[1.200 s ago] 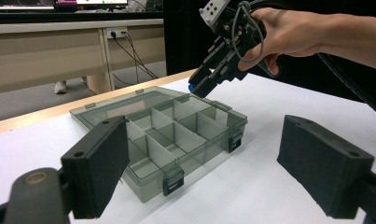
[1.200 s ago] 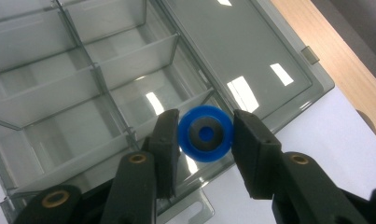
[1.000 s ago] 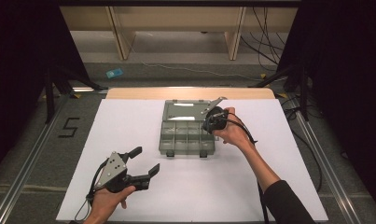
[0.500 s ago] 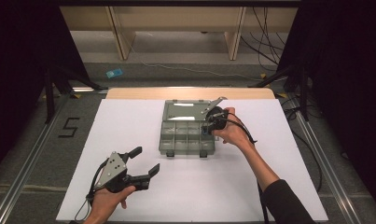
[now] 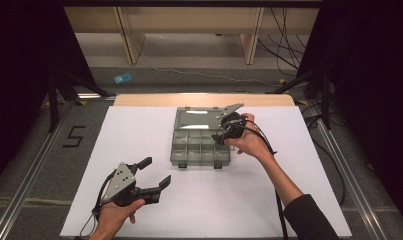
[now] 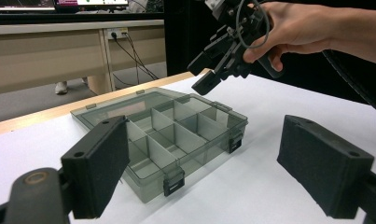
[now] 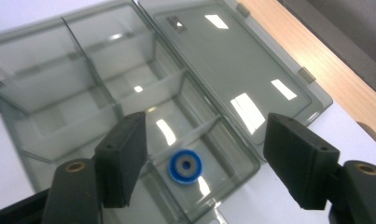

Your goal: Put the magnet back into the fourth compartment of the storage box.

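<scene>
1. Nearest the person's edge of the white table top (image 5: 289, 200), the left hand (image 5: 114, 217) holds the left gripper (image 5: 156, 172) low over the sheet. Its 2 black jaws stand wide apart with nothing between them. In the left gripper view the pads frame the box from a distance, well apart from it.

2. Further in, at the middle of the table, lies the smoky grey clear plastic compartment box (image 5: 201, 150). It is open, with its flat lid (image 5: 196, 119) folded back on the far side and resting on the table top. Thin dividers split the tray into several compartments, and 2 dark latches (image 6: 174, 182) hang on its near wall.

3. In the right gripper view, a small blue ring-shaped washer with a grey centre (image 7: 185, 166) lies flat on the floor of 1 compartment, at the tray's right end beside the lid hinge. It sits loose, touched by neither pad.

4. Above that end of the box, the right hand (image 5: 249, 142) holds the right gripper (image 5: 220, 138) pointing down. Its jaws have just been opening and now stand apart, clamped on nothing; the washer lies below the gap between them.

5. Beyond the lid runs the strip of pale wooden table edge (image 5: 204, 100).
</scene>
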